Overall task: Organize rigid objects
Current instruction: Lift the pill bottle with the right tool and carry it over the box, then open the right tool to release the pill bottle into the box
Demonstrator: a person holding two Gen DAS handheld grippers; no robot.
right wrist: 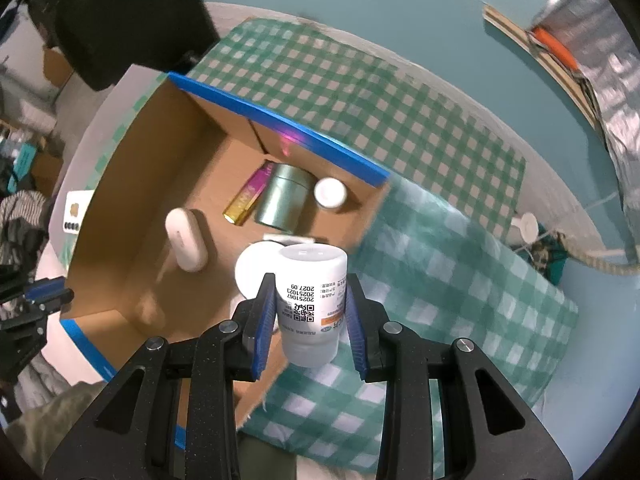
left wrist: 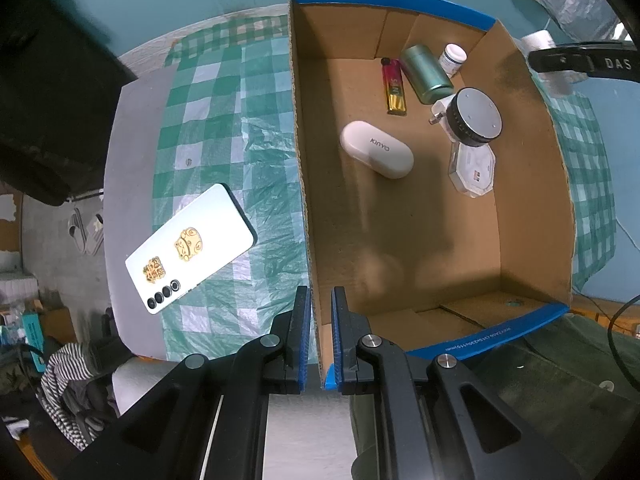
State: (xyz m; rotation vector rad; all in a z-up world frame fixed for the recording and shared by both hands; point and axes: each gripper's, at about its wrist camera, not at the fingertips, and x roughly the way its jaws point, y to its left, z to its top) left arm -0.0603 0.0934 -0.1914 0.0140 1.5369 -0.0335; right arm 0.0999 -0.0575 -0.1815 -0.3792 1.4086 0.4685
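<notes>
Six items lie in the box (left wrist: 532,184); right claw (right wrist: 311,312) grips one white bottle (right wrist: 310,304)

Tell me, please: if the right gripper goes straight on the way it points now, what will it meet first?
The right gripper is shut on a white bottle and points down at the cardboard box's right wall. Probably the bottle meets that edge, or a white round item inside; depth is unclear.

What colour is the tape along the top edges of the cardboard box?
Blue. The tape on the cardboard box shows best in the left wrist view.
</notes>
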